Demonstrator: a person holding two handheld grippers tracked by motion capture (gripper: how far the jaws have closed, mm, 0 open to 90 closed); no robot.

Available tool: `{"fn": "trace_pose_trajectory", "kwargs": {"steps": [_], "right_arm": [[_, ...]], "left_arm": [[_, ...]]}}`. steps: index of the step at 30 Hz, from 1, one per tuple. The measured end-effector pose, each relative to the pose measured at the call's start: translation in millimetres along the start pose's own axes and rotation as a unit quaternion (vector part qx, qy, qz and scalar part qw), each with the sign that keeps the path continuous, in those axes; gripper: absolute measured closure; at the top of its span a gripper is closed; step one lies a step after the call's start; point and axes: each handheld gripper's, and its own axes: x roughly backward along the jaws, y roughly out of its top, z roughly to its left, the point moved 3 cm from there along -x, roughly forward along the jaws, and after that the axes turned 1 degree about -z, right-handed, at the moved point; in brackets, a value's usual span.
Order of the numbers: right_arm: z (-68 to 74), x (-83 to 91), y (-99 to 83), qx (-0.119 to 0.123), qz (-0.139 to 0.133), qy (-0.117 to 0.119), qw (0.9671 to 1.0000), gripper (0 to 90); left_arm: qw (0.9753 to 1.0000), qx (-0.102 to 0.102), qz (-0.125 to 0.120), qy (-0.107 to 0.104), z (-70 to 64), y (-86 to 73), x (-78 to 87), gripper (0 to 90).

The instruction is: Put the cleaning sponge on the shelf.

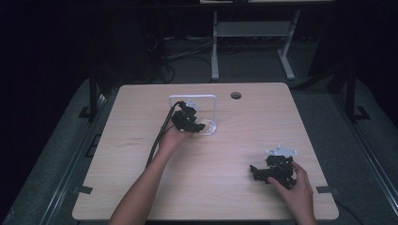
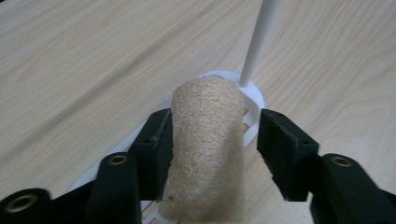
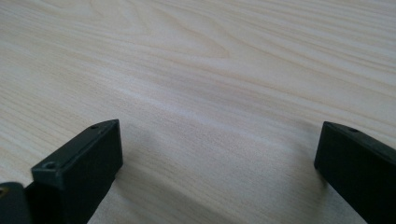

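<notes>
Pale wood covered the table in the high view; the left gripper sat at a white rack near the far edge, while the right gripper rested by the near right corner. From the left gripper view, a tan sponge stood on the rack's slatted base between spread jaws — one touching, the other apart, so likely just set down or not yet grabbed. Across the right gripper view, jaws gaped wide over bare wood — idle.
</notes>
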Motion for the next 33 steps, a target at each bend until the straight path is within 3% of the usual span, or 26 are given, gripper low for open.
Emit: {"fn": "trace_pose_trajectory", "kwargs": {"steps": [12,28,33], "right_arm": [[0.0,0.0,0.0,0.0,0.0,0.0,1.0,0.5],[-0.1,0.0,0.0,0.0,0.0,0.0,1.0,0.5],[0.0,0.0,0.0,0.0,0.0,0.0,1.0,0.6]], "left_arm": [[0.9988,0.008,-0.004,-0.049,-7.4,-8.5,22.3,89.5],[0.9966,-0.004,0.031,-0.077,-26.6,-33.1,5.5,90.0],[0.9965,0.002,0.042,-0.072,-25.7,-39.9,-2.2,89.9]]}}
